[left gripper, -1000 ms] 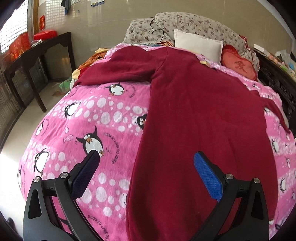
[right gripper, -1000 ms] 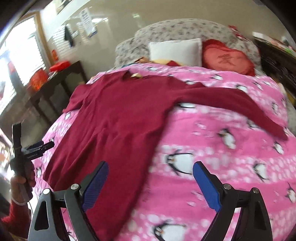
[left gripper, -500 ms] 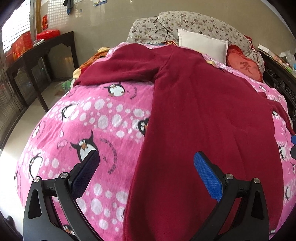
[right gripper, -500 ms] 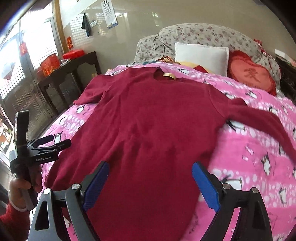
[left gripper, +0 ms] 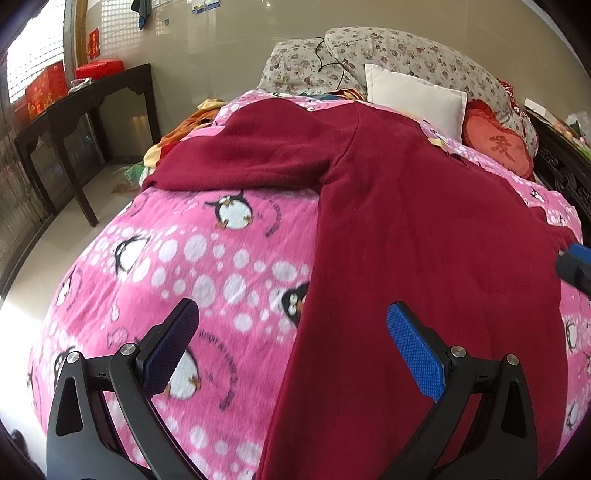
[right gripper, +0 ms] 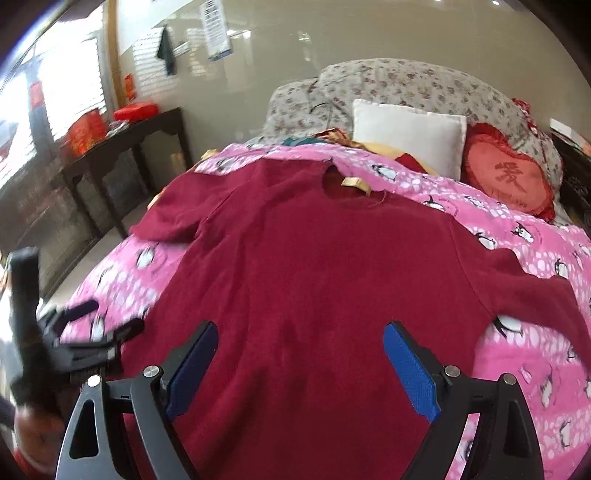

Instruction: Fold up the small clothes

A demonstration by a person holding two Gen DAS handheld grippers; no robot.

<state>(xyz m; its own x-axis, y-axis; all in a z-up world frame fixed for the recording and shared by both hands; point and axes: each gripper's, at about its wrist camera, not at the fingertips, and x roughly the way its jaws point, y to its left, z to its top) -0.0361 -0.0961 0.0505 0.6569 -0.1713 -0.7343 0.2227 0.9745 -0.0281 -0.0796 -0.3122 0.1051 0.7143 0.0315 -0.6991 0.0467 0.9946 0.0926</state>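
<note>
sweater hem cut off, left tool — perhaps motion-blurred

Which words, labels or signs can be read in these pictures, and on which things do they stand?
"爱", it seems: one stitched character on the red heart cushion.
Blanket: small dark script beside the penguins, too blurred to read.
Wall papers: print too small.
Red boxes on the dark table: gold marks, unreadable.
Red sweater: tan neck label, no legible text.
</note>
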